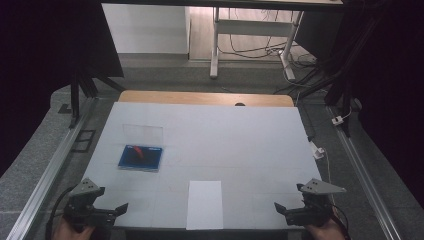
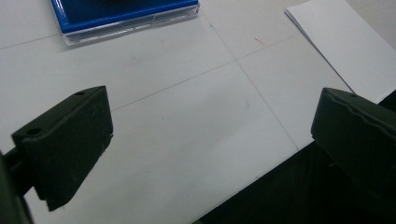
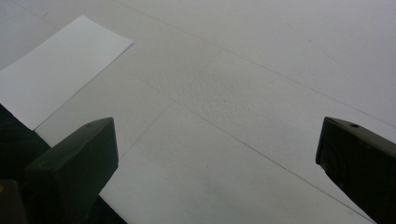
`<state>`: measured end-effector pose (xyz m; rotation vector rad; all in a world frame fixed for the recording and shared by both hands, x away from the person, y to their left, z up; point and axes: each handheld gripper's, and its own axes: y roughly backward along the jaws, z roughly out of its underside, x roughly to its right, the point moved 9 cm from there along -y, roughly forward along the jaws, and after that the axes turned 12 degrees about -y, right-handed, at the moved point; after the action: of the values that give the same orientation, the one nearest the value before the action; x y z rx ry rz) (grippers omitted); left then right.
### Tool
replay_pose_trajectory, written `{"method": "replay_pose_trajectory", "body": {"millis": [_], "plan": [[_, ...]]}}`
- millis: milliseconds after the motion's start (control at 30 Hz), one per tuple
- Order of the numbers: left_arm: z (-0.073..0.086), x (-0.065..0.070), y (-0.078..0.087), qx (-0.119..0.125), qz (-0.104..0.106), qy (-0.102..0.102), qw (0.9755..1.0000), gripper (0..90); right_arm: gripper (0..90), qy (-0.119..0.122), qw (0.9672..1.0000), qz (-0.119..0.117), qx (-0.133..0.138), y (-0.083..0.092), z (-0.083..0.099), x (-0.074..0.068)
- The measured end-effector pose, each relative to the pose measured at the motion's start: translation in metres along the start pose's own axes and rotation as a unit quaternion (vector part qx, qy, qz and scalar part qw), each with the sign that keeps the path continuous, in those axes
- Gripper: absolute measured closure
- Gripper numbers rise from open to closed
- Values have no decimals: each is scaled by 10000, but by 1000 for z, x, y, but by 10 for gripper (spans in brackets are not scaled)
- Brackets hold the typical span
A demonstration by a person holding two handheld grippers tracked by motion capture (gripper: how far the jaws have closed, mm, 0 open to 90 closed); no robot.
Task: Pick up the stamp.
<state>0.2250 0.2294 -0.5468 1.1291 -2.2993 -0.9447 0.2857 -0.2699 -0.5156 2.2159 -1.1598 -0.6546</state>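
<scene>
A blue flat case (image 1: pixel 141 156) lies on the left half of the white table (image 1: pixel 240 140), with a clear lid (image 1: pixel 143 132) lying open behind it. A white sheet of paper (image 1: pixel 204 204) rests at the front edge, in the middle. My left gripper (image 1: pixel 116 212) is at the front left corner, open and empty, pointing inward. In its own view the left gripper (image 2: pixel 210 140) stands wide, with the blue case (image 2: pixel 126 14) ahead and the paper (image 2: pixel 345 46) to its right. My right gripper (image 1: pixel 283 212) is at the front right, open; the right gripper (image 3: pixel 217 158) holds nothing, and the paper (image 3: pixel 60 70) lies far left.
A wooden board edge (image 1: pixel 205 97) shows behind the white surface. Aluminium rails (image 1: pixel 50 170) run along both sides of the table. A white plug with a cable (image 1: pixel 318 151) sits off the right edge. Desk legs and cables (image 1: pixel 250 45) stand on the floor beyond.
</scene>
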Motion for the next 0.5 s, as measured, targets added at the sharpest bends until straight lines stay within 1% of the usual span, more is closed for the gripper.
{"method": "replay_pose_trajectory", "body": {"millis": [267, 400, 467, 500], "plan": [[-2, 0, 0, -14, -93, -34, 10000, 0, 0, -4, 10000, -10, -20, 0, 0, 0], [-7, 0, 0, 41, -100, -41, 9999, 0, 0, -20, 10000, 12, -64, -1, 1, 1], [-8, -1, -1, -2, -166, -61, 9998, 0, 0, -50, 10000, -10, -40, -1, 0, 1], [-9, -1, -1, 3, -164, -81, 9998, 0, 0, -53, 10000, -14, -39, -1, 0, 1]]}}
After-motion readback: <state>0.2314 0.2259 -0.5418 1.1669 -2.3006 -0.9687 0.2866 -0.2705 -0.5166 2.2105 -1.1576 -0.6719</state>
